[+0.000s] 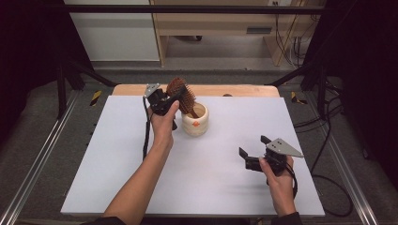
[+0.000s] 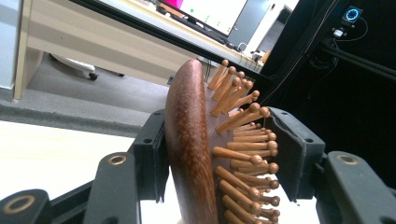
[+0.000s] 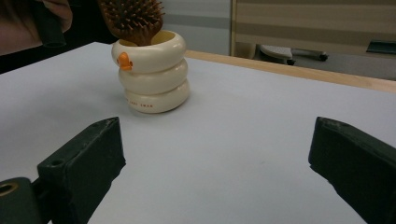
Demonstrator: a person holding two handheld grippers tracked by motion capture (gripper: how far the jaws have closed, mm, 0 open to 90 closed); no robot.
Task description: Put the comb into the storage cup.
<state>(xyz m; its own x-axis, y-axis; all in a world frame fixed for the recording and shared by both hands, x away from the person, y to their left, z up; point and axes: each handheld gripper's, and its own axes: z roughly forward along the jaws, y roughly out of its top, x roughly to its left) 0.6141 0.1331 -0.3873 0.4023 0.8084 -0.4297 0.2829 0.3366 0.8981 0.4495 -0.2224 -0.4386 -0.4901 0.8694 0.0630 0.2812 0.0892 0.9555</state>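
The left gripper (image 1: 172,96) is raised over the far middle of the white table (image 1: 117,159), and it pinches the head of a wooden hairbrush (image 1: 182,95) between its jaws; in the left gripper view one pad lies flat on the brush's (image 2: 189,154) smooth dark back, while the other pad meets the round tips of the pegs (image 2: 247,161) on the opposite side. The brush's handle end sits down inside a cream cup (image 1: 196,121) shaped like stacked rings, with the head tilted up and to the left above the rim; the cup stands upright on the table, just beside the left hand (image 1: 163,123). In the right gripper view the cup (image 3: 152,74) shows a small orange mark (image 3: 123,60) near its top ring. The right gripper (image 1: 253,151) hovers low near the table's front right, well apart from the cup; its jaws stand spread wide with nothing between them.
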